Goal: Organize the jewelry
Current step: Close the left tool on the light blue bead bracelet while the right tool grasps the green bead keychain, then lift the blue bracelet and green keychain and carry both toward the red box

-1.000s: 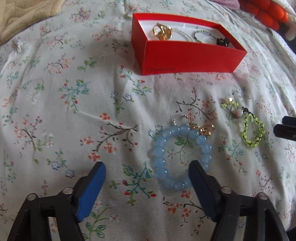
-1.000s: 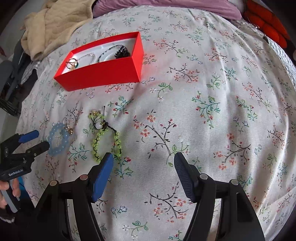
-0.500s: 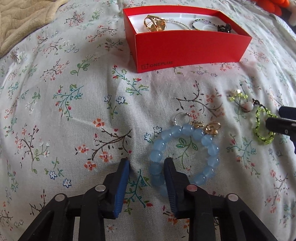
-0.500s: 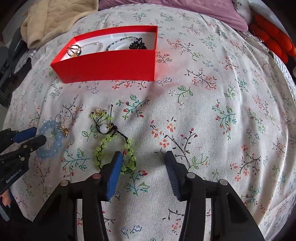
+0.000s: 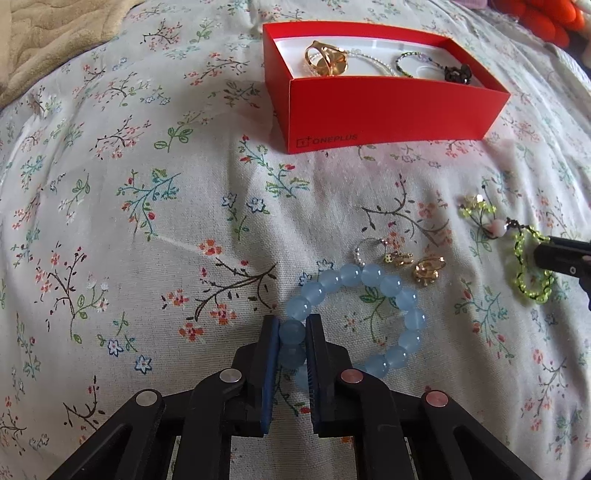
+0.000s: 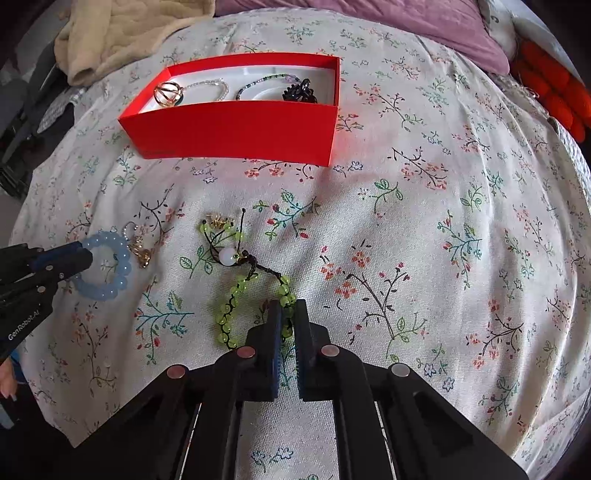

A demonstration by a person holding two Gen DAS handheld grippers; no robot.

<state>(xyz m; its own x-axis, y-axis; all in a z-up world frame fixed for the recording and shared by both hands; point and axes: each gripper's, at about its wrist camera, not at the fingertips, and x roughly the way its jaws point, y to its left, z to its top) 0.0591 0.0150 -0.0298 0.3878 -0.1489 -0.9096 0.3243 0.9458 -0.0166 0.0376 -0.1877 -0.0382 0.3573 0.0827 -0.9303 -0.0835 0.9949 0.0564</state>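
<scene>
A blue bead bracelet (image 5: pixel 384 288) lies on the floral bedspread; my left gripper (image 5: pixel 291 325) is shut on its near-left beads. It also shows in the right wrist view (image 6: pixel 110 288). A green bead bracelet (image 6: pixel 232 295) with a white bead lies to the right; my right gripper (image 6: pixel 287 310) is shut on its right side. It shows at the right edge of the left wrist view (image 5: pixel 532 291). A red open box (image 5: pixel 388 110) at the back holds a gold ring, a clear bead chain, a dark bead bracelet and a black piece. It also shows in the right wrist view (image 6: pixel 236 129).
Small gold earrings and a silver ring (image 5: pixel 413 262) lie just beyond the blue bracelet. A beige blanket (image 6: pixel 122 33) lies at the back left, a purple pillow (image 6: pixel 424 22) and an orange knit item (image 6: pixel 554 92) at the back right.
Both grippers have moved forward and gone from wide open to shut, the left on the blue bracelet and the right on the green bracelet.
</scene>
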